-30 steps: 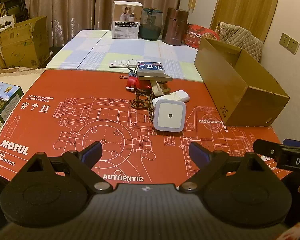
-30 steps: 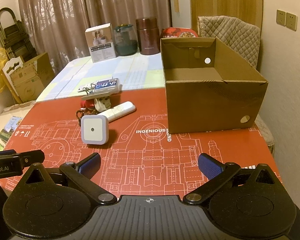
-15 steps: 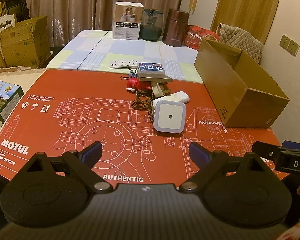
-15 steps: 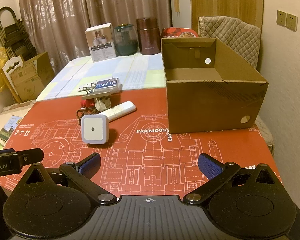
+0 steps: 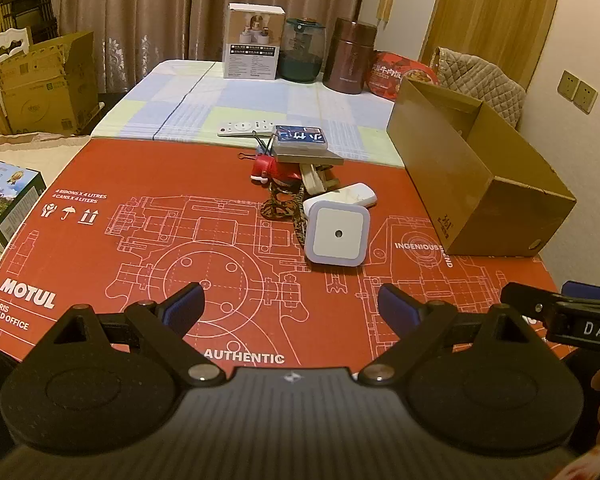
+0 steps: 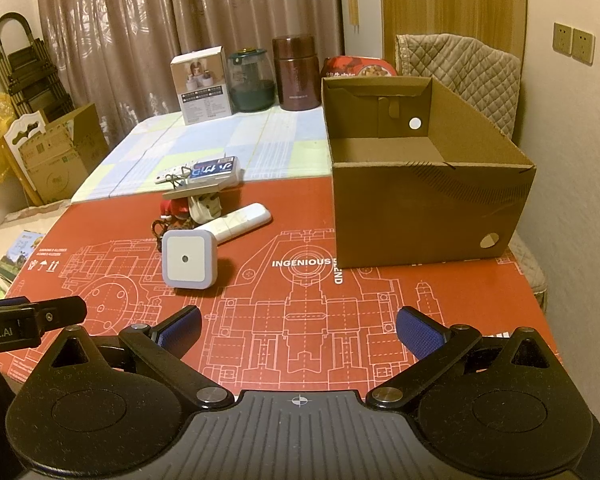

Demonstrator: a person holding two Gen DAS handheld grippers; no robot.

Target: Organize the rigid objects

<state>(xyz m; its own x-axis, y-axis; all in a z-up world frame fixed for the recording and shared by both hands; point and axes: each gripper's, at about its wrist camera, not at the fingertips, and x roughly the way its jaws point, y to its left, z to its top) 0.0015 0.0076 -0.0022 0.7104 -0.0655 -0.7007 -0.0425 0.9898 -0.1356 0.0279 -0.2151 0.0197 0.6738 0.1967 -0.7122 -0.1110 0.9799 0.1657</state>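
On the far left, off the tabletop edge, a green printed carton (image 5: 10, 200) lies flat, and an open brown cardboard carton (image 5: 40, 80) stands on the floor by the curtain; contents not visible.

Left hand-held gripper (image 5: 290, 304): jaws spread wide, nothing between the blue pads, held above the red printed mat (image 5: 140, 240) and clear of it.

Mid-mat, a cluster of small rigid items:
- red figurine (image 5: 266, 168) at the left of the heap, with a patterned lanyard (image 5: 280, 208) trailing toward the near side;
- blue-labelled flat case (image 5: 300, 138) on top of a thin board (image 5: 312, 158), which rests on a white plug adapter (image 6: 206, 206);
- white oblong remote (image 6: 240, 222) lying flat, just right of the adapter;
- square white night light (image 5: 337, 234) standing on edge, nearest the cameras, touching the lanyard.
A white power strip (image 5: 244, 128) lies behind the heap on the checked cloth (image 5: 220, 100).

Back row on the cloth: white product box (image 6: 202, 84), dark green glass jar (image 6: 252, 80) with a dark fill in its lower part, brown lidded canister (image 6: 296, 74), red food package (image 6: 358, 68).

Right hand-held gripper (image 6: 298, 328): jaws wide apart, empty, above the mat.

Right of the heap and well apart from it, the open cardboard box (image 6: 432, 216) sits on the mat's far right; its interior shows only bare floor and flaps, nothing inside.
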